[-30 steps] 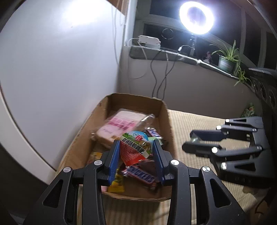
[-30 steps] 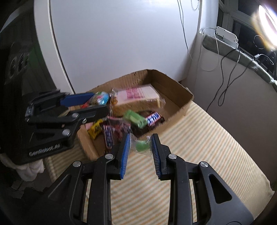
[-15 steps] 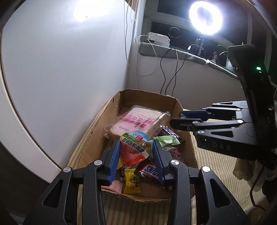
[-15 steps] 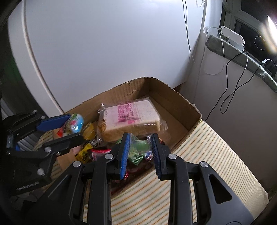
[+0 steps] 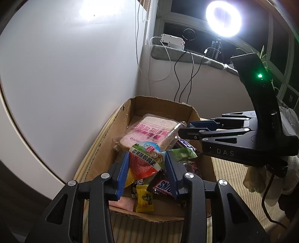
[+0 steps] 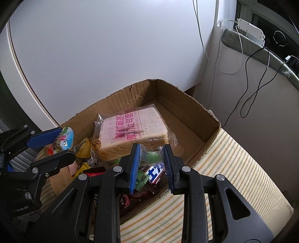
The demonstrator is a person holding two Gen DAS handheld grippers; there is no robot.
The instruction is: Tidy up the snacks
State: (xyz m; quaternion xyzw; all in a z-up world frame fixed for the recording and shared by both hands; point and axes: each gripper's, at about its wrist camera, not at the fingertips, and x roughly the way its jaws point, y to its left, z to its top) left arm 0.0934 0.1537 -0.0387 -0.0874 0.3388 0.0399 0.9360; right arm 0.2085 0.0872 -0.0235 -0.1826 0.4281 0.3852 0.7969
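An open cardboard box (image 5: 162, 101) (image 6: 186, 97) holds a wrapped slice of bread (image 5: 149, 130) (image 6: 130, 130) and several small snacks, among them a Snickers bar (image 5: 164, 187), a yellow sweet (image 5: 144, 198) and a green packet (image 5: 183, 153). My left gripper (image 5: 146, 162) (image 6: 59, 147) hangs over the box's near end, shut on a red, green and blue snack packet (image 5: 145, 158) (image 6: 63, 140). My right gripper (image 6: 151, 158) (image 5: 186, 128) is over the box's right side, shut on a green sweet in a clear wrapper (image 6: 152, 156).
The box sits on a striped mat (image 6: 233, 158) against a white curved panel (image 5: 65, 74). Cables (image 5: 179, 74) hang from a window sill with a white adapter (image 5: 172, 40). A ring light (image 5: 223, 17) glares at the back right.
My right gripper has come from above the striped mat to above the box, still carrying the green sweet. The left gripper has kept its packet over the box.
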